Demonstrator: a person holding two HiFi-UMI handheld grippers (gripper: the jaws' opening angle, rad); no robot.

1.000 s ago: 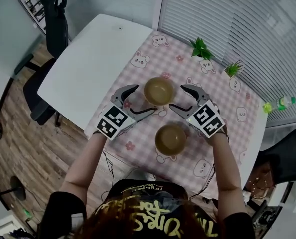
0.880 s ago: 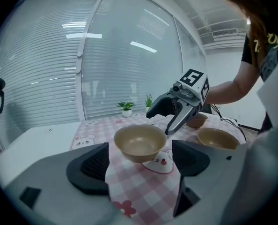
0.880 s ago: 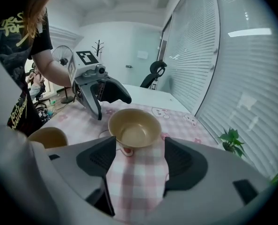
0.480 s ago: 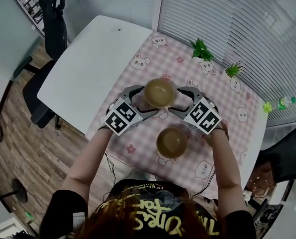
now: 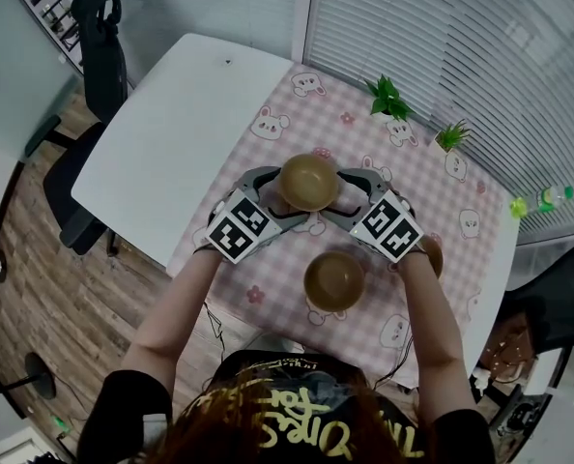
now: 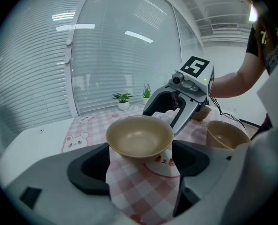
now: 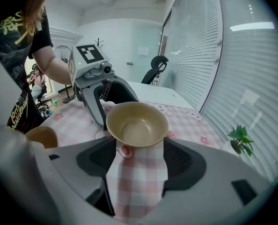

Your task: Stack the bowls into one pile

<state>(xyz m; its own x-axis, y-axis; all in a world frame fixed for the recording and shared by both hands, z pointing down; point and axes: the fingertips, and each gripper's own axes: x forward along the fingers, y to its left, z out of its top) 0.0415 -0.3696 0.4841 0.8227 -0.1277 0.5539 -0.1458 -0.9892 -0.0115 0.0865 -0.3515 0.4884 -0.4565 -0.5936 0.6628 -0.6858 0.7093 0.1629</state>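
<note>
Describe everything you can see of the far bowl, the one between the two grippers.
The far bowl is round, plain tan and smooth, perhaps plastic or glazed ware, with a deep curved wall narrowing to a small base. It is empty and upright on the pink checked cloth. The left gripper and right gripper flank it from opposite sides, jaws apart; whether their tips touch it is unclear. The near bowl stands apart from it.

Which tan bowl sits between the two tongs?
The far tan round bowl, flanked by the left tongs and right tongs; the near bowl lies outside them.
</note>
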